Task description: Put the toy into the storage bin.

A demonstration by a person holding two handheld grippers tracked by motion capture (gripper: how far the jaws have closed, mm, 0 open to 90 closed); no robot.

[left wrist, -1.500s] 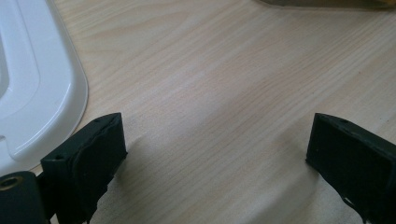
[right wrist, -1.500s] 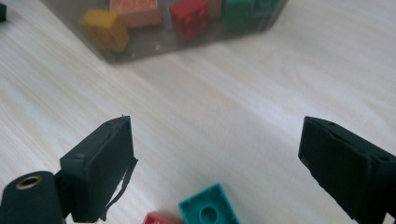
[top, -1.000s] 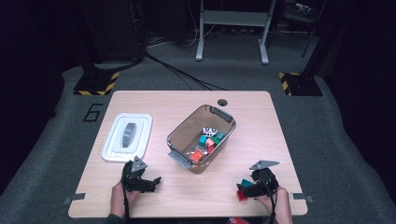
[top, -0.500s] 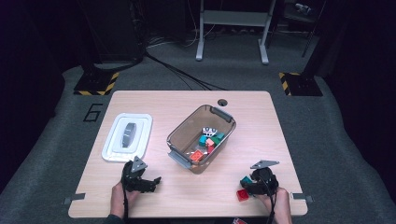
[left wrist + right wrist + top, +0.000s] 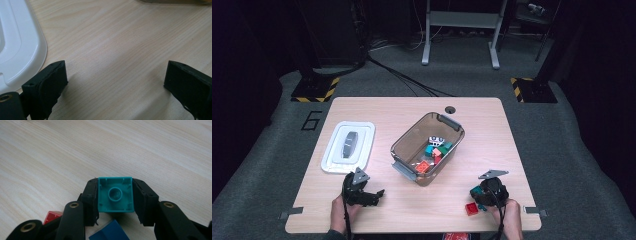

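Teal toy brick (image 5: 115, 194), hollow underside showing, sits clamped between the right gripper (image 5: 115, 200) jaws near the desk's (image 5: 412, 107) front right corner, beside red (image 5: 471, 208) and blue (image 5: 108, 232) bricks. Left gripper (image 5: 116, 82) gapes wide, empty. Likely next: carrying it to the clear bin (image 5: 404, 141).

Tool (image 5: 115, 198) clamps teal brick (image 5: 115, 195) above table (image 5: 150, 150).

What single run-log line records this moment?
left gripper: open, empty | right gripper: shut on teal brick | red brick: on table
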